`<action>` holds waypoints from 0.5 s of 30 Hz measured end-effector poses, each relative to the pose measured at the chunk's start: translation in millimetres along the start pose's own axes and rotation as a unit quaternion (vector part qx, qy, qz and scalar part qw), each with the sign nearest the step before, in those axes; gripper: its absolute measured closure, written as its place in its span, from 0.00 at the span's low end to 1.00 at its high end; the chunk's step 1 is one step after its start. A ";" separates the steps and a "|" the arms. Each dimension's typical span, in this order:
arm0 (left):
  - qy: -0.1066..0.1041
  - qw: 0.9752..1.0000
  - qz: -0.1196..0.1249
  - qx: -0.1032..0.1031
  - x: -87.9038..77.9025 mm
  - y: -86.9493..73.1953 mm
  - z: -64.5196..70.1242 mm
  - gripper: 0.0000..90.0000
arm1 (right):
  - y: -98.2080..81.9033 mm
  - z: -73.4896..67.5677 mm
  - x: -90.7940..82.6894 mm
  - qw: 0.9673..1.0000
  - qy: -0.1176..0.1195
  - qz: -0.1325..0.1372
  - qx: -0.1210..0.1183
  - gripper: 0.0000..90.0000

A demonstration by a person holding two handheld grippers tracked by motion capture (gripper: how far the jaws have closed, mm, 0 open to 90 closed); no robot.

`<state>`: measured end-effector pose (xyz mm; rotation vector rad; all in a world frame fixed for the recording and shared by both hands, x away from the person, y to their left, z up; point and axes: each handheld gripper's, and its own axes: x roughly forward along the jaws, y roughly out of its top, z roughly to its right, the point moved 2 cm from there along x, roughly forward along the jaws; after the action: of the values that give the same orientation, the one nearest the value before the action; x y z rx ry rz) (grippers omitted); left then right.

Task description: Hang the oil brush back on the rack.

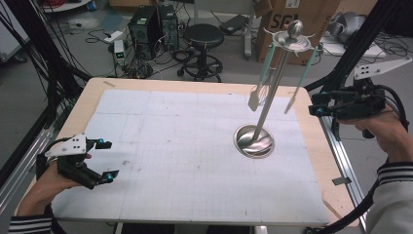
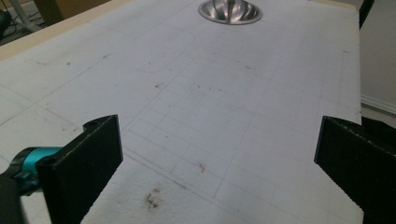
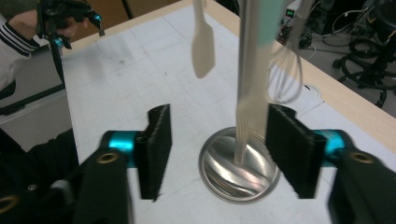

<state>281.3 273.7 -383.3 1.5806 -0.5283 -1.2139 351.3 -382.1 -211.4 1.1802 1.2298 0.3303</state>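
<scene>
Lab floor behind: PC towers (image 1: 155, 27), black stool (image 1: 203, 36), cardboard box (image 1: 292, 19), loose cables. Wooden table (image 1: 83, 105) covered by a white gridded mat (image 1: 180, 146), some dirt marks on the near part.

Utensil stand (image 1: 272, 92) on the mat, right of centre: round steel base (image 1: 253, 141), steel pole leaning slightly toward the far right, hanger disc with ball on top. Hanging from the disc: whisk (image 1: 263, 87), pale spatula (image 1: 253, 97), one more teal-handled tool (image 1: 297, 92) on the right side. All three clear of the mat.

Left gripper (image 1: 100, 160) near the mat's left edge, low over it, jaws spread wide, nothing between them. Left gripper view: bare mat ahead, the base (image 2: 229, 10) far off at top.

Right gripper (image 1: 311, 107) off the mat's right edge, level with the hanging tools, pointing at the stand, well apart from it. Jaws partly spread, not gripping anything. Right gripper view: pole and base (image 3: 238, 168) framed between the jaws but farther off, spatula (image 3: 203, 44) hanging upper left, whisk (image 3: 285, 70) behind the pole.
</scene>
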 end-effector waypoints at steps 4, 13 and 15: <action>-0.003 1.000 0.002 0.003 1.1 2.2 2.9 0.02 | -7.2 -14.4 -0.5 1.000 -0.004 0.003 -0.005 0.20; 0.008 1.000 0.006 0.007 2.6 4.3 4.2 0.02 | -25.8 -36.2 1.9 1.000 -0.024 0.010 -0.009 0.00; 0.010 1.000 0.010 0.006 2.0 4.5 4.8 0.02 | -30.1 -43.1 2.7 0.999 -0.025 0.021 -0.012 0.00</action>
<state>278.8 268.2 -379.9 1.5925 -0.5386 -1.1811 304.5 -370.6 -232.5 1.1883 1.1560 0.3430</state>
